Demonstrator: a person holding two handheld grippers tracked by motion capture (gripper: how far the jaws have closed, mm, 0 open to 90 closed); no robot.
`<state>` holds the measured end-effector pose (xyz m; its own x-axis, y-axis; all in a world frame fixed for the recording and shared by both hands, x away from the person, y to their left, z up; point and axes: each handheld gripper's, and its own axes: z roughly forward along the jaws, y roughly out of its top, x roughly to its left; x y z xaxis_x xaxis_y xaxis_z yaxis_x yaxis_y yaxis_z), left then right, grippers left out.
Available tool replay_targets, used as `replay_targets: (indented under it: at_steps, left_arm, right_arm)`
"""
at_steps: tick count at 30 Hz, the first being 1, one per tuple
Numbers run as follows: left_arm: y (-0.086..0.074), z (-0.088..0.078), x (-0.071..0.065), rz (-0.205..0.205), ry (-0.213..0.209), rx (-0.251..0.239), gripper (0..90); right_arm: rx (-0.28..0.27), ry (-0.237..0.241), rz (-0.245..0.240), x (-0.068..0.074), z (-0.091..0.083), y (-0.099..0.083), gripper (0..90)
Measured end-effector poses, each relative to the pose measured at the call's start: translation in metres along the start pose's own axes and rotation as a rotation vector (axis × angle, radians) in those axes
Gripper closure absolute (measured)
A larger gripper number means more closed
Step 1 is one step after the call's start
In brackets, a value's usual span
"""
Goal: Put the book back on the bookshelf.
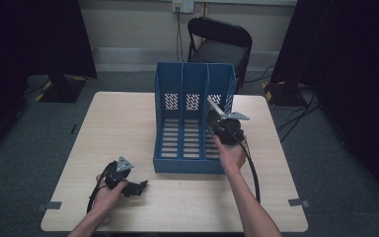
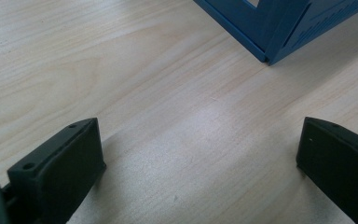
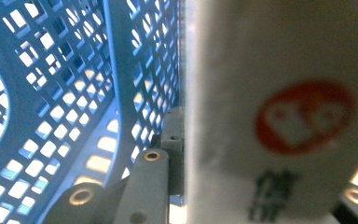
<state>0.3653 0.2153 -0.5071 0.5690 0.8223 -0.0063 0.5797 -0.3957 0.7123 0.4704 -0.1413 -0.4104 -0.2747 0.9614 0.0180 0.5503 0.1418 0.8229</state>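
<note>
2 black hand-held grippers (image 1: 128, 183), grey 3-cornered plates, cables.

table (image 1: 128, 118): light wood, rounded corners, tape bits at front edges
chair (image 1: 220, 42): black folding, behind table, by back wall
wall socket (image 1: 182, 6): on back wall, cable hangs down
curtains (image 1: 34, 34): black, L + R sides
floor (image 1: 325, 163): grey carpet, cables at R

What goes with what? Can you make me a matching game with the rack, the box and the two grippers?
Things:
1. rack
2. box
3. left gripper
4. right gripper

States:
a. open, low over the table
b. blue, three slots
c. white, with a red mark
d. shut on the box, at the rack's right slot

Pairs: 1-b, 2-c, 3-a, 4-d
</note>
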Motion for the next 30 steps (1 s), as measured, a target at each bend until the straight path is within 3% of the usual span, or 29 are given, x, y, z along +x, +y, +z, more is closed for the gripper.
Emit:
replay_targets:
  at_steps: [12, 16, 30]
  left_arm:
    - [0.000, 0.000, 0.000, 0.000, 0.000, 0.000, 0.0]
    - [0.000, 0.000, 0.000, 0.001, 0.000, 0.000, 0.0]
    - [0.000, 0.000, 0.000, 0.000, 0.000, 0.000, 0.0]
  right_arm:
    - [0.046, 0.011, -0.009, -0.005, 0.002, -0.005, 76.5]
    - [0.044, -0.003, -0.033, -0.002, 0.002, -0.005, 76.4]
    - [0.040, 0.003, -0.032, 0.002, -0.005, -0.019, 75.8]
